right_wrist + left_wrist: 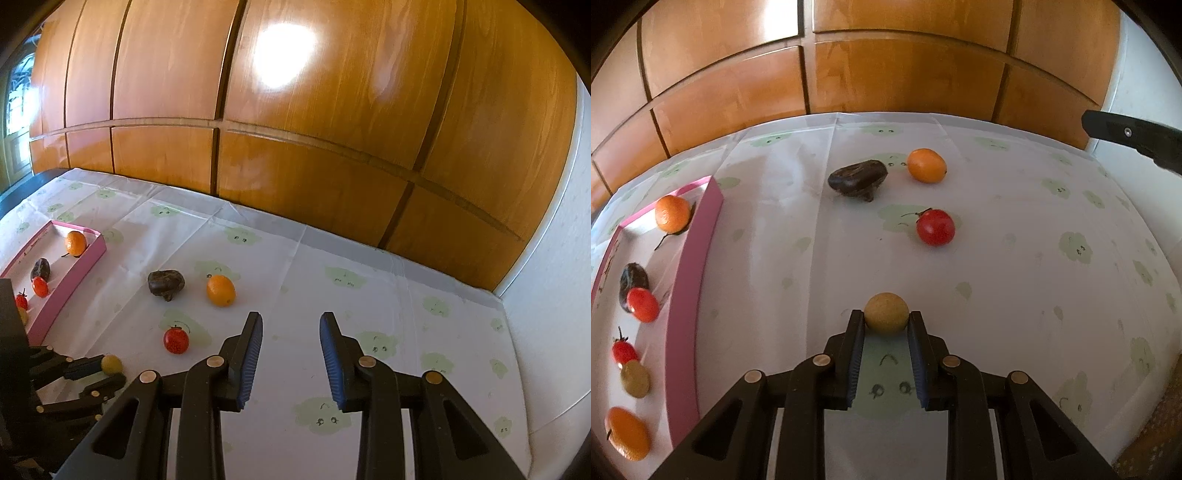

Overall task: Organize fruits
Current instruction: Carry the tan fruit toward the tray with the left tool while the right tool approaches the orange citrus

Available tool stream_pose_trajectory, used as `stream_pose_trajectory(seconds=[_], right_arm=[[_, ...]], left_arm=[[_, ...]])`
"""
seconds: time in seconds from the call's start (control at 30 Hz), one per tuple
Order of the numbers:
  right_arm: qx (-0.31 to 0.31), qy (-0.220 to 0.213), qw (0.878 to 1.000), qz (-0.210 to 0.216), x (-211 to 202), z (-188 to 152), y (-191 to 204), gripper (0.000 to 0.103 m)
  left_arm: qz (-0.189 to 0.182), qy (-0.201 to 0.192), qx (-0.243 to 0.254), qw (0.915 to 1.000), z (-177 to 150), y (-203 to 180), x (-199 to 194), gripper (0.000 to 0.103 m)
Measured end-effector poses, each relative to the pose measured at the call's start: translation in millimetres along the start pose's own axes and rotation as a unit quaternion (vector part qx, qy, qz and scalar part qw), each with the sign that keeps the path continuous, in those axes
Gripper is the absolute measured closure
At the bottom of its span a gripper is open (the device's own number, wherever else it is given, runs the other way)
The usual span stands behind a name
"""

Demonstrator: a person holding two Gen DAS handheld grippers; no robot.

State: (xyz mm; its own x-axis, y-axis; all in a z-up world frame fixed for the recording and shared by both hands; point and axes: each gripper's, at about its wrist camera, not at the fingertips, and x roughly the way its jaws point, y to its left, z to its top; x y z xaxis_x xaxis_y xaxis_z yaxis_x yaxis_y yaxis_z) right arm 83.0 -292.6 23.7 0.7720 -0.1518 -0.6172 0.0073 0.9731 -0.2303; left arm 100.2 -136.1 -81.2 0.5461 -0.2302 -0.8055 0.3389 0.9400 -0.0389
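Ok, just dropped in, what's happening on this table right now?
The left gripper is shut on a small tan round fruit just above the tablecloth. The right gripper hangs empty. A red fruit, an orange fruit and a dark fruit lie loose; others sit in the pink tray.

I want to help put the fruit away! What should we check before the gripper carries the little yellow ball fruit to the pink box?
1. Left gripper shut on the yellow fruit, pads on both sides: ok.
2. Grip deep enough: cannot tell; only the fingertips hold it.
3. Free space in the pink box: ok; bare floor shows between the fruits inside.
4. Path to the box clear: ok; the red tomato, dark fruit and orange fruit lie farther off.
5. Right gripper out of the way, empty: ok.
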Motion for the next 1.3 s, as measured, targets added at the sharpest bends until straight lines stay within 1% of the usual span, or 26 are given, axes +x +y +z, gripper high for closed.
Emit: stream_pose_trajectory(seconds=[0.13,0.3,0.57,0.7,0.8,0.87,0.9,0.93,0.97,1.07,1.17,1.3], right_arm=[[-0.012,-0.024,1.000,-0.003,-7.7,2.1,5.6,0.071],[-0.024,-0.035,0.999,-0.009,-11.4,3.7,9.9,0.071],[-0.032,-0.032,0.999,-0.006,-11.6,3.1,12.9,0.071],[-0.038,-0.020,0.999,-0.001,-7.6,0.1,16.8,0.071],[-0.047,0.005,0.999,0.014,3.2,-3.4,23.0,0.071],[-0.049,0.037,0.997,0.040,15.3,-7.3,28.4,0.071],[-0.044,0.060,0.995,0.062,23.0,-9.4,30.4,0.071],[-0.034,0.084,0.992,0.087,30.4,-11.9,31.8,0.071],[-0.018,0.115,0.986,0.119,40.0,-14.4,32.3,0.071],[0.026,0.169,0.969,0.176,60.1,-18.8,34.1,0.071],[0.028,0.179,0.964,0.192,68.5,-15.7,44.6,0.071],[0.039,0.184,0.961,0.201,77.6,-9.4,57.9,0.071]], left_arm=[[0.008,-0.006,0.005,0.9999,-5.5,0.2,-2.5,0.079],[0.012,-0.008,0.008,0.9999,-6.5,-0.7,-2.3,0.079],[0.018,-0.014,0.014,0.9997,-8.5,-2.7,-2.5,0.079],[0.017,-0.014,0.013,0.9997,-9.1,-2.7,-3.2,0.079],[0.015,-0.012,0.012,0.9997,-8.6,-1.7,-4.7,0.079],[0.013,-0.010,0.010,0.9998,-8.8,0.5,-6.4,0.079],[0.011,-0.009,0.006,0.9999,-9.1,2.3,-8.0,0.079],[0.008,-0.009,0.003,0.9999,-9.6,4.1,-11.0,0.079],[0.006,-0.012,0.001,0.9999,-10.0,5.7,-14.8,0.079],[0.002,-0.028,0.000,0.9996,-10.8,10.4,-30.0,0.079],[-0.003,-0.040,-0.007,0.9992,-10.6,17.8,-45.5,0.079],[-0.003,-0.055,-0.017,0.9984,-10.5,28.5,-63.6,0.079]])
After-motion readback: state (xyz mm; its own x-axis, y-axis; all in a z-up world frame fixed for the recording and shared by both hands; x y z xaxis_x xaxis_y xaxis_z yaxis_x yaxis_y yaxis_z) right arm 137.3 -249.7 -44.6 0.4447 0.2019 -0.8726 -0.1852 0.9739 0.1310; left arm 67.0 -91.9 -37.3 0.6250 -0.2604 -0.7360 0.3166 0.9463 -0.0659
